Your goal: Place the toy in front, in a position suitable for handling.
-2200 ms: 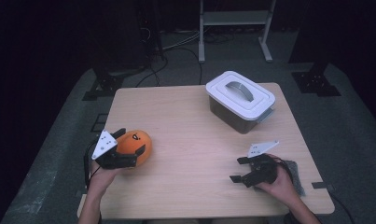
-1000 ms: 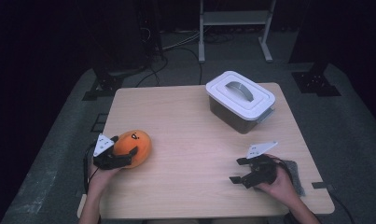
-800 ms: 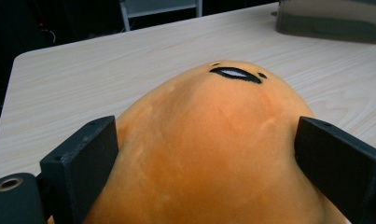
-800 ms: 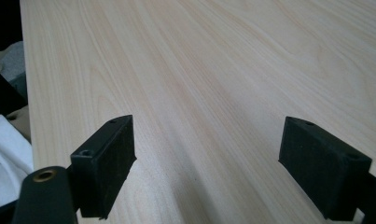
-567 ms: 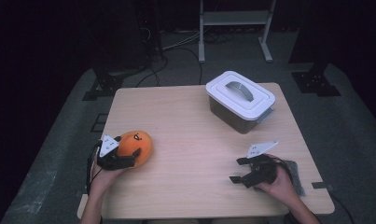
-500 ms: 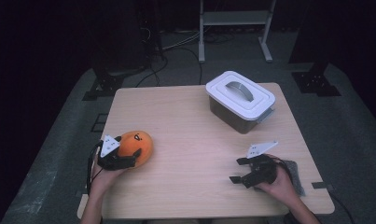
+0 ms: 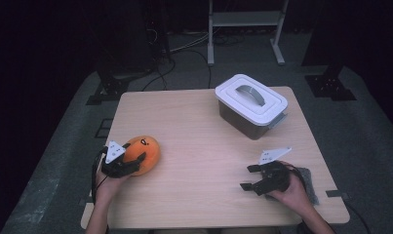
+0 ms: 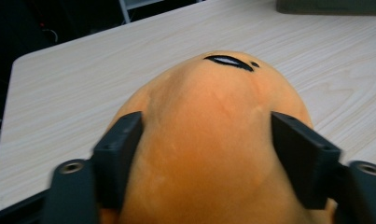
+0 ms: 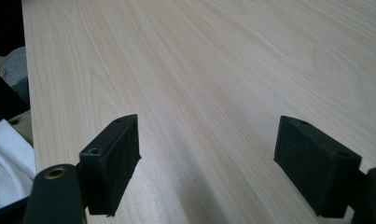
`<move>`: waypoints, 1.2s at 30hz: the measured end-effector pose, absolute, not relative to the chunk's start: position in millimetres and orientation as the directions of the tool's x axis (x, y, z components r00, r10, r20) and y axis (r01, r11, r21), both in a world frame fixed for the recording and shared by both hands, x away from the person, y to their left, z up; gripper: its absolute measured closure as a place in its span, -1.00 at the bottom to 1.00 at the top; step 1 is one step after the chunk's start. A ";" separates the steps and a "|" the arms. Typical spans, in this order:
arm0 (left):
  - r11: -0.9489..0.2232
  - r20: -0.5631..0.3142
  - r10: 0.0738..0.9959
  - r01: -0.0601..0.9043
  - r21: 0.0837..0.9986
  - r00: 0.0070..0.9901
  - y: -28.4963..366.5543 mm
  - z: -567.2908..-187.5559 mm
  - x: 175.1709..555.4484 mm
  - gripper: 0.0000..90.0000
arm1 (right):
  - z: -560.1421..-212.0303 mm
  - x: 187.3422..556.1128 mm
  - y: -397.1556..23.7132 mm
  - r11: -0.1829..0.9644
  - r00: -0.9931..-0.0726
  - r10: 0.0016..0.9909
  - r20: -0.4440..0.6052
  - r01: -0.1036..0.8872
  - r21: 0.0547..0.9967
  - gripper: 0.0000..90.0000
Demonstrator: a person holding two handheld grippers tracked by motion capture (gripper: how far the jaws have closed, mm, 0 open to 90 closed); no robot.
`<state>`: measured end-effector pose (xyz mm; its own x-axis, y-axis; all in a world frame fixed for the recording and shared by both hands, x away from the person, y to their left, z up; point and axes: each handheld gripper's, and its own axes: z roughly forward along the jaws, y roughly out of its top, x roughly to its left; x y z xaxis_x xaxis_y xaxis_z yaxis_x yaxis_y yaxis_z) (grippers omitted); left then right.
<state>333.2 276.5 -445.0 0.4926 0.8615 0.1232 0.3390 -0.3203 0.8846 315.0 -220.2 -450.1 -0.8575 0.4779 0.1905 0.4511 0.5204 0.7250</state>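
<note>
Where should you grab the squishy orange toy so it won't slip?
Around its round middle, coming in level from the near end. The left gripper does so: its jaws have just been closing and press both sides of the orange toy, which is soft and bulges.

One counter [image 7: 204, 146] stands in the room, and everything is counted from it. On it lies one orange plush toy [image 7: 144, 153], near its left edge. One lidded white box [image 7: 251, 105] sits toward its far right part, with one grey handle [image 7: 248, 92] on the lid. Two claws are over the counter: the left claw [image 7: 133, 163] at the toy, the right claw [image 7: 248, 178] near the near right corner. Two hands hold them. Beyond the counter's far edge stands one white metal frame [image 7: 245, 19].
</note>
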 end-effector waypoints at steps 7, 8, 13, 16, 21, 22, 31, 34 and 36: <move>-0.316 0.128 0.869 0.337 0.887 0.478 273.6 -441.0 331.9 -0.16 | -449.8 314.5 -220.3 0.518 -0.858 0.477 0.191 0.449 0.728 -0.53; -0.313 0.126 0.869 0.335 0.889 0.478 272.7 -439.8 331.7 -0.15 | -449.6 314.4 -220.4 0.516 -0.858 0.478 0.191 0.449 0.729 -0.53; -0.324 0.142 0.864 0.318 0.891 0.482 267.8 -434.5 329.7 -0.02 | -448.7 314.0 -221.0 0.515 -0.859 0.478 0.185 0.444 0.733 -0.53; -0.324 0.138 0.856 0.309 0.894 0.499 266.8 -433.0 328.9 0.03 | -448.5 313.9 -220.9 0.513 -0.859 0.478 0.183 0.442 0.736 -0.53; -0.295 0.094 0.844 0.310 0.904 0.529 268.3 -431.6 328.5 0.11 | -447.4 313.3 -221.8 0.510 -0.859 0.480 0.178 0.438 0.740 -0.53; -0.295 0.094 0.844 0.310 0.904 0.529 268.3 -431.6 328.5 0.12 | -447.3 313.3 -221.9 0.509 -0.858 0.481 0.179 0.440 0.740 -0.53; -0.222 0.013 0.809 0.284 0.933 0.588 257.8 -422.5 324.0 0.12 | -446.9 313.7 -223.0 0.502 -0.858 0.482 0.180 0.438 0.746 -0.53; -0.213 0.005 0.782 0.260 0.942 0.623 247.2 -416.8 321.1 0.12 | -446.7 313.8 -223.5 0.500 -0.857 0.483 0.181 0.440 0.746 -0.53; -0.219 0.006 0.762 0.249 0.943 0.647 238.0 -413.9 319.0 0.12 | -446.3 313.8 -224.1 0.498 -0.855 0.485 0.182 0.441 0.746 -0.53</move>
<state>319.0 238.0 -413.9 0.6473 0.7622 0.0060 0.2492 -0.2190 0.9434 313.8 -224.1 -446.3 -0.8553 0.4853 0.1815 0.4412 0.4984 0.7463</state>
